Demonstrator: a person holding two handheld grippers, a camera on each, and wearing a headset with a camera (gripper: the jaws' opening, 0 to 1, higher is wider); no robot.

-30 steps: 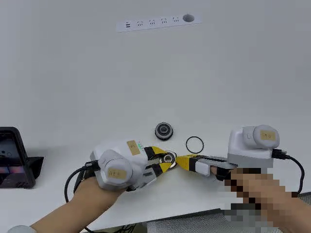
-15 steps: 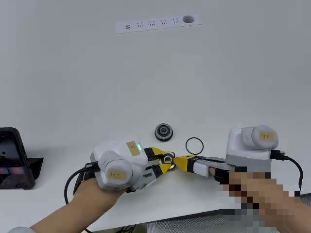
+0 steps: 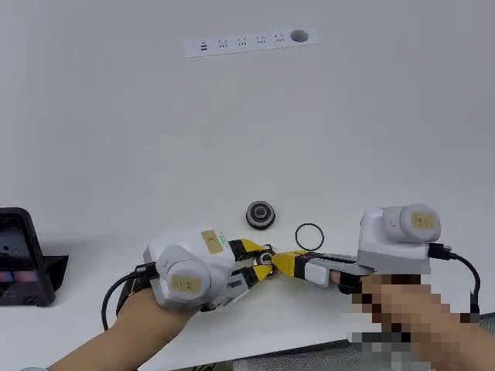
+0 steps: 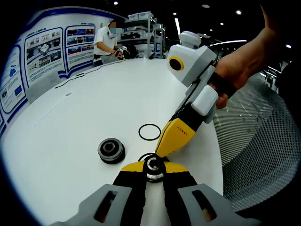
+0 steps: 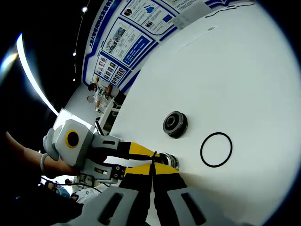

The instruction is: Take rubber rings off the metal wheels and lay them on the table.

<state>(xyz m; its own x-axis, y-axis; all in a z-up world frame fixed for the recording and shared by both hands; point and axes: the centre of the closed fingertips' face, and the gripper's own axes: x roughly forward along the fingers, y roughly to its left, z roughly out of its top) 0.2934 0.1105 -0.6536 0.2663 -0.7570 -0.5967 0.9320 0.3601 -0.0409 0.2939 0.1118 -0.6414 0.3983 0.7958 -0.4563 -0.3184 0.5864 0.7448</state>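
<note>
1. Low in the middle of the head view, the left gripper [image 3: 264, 260] and the right gripper [image 3: 277, 261] meet tip to tip over the white table [image 3: 155, 139]. A hand holds each one.
2. The left gripper's yellow-tipped jaws are narrowed onto a small metal wheel [image 3: 267, 256] and clamp it across its rim. In the left gripper view this held wheel [image 4: 154, 165] sits at bottom centre between the two tips, its shiny hub facing the camera.
3. A thin black rubber loop [image 4: 144, 157] bulges out from the held wheel toward the left of that view, partly off the rim.
4. The right gripper [image 4: 160, 151] slants down from the upper right of the left gripper view. Its yellow tip touches the rubber loop just above the held wheel.
5. At the bottom of the right gripper view, that gripper's own jaws are pressed together with only a hairline between them. I cannot tell whether any rubber is caught there.
6. A second metal wheel [image 3: 261, 215] with a dark rim lies flat on the table, just above the grippers in the head view and apart from them.
7. A loose rubber ring [image 3: 295, 236] lies flat on the table to the right of the second wheel, touching nothing.
8. A white power strip [image 3: 251, 39] lies along the top of the head view, and a dark screen on a stand [image 3: 19, 251] sits at the left edge.
</note>
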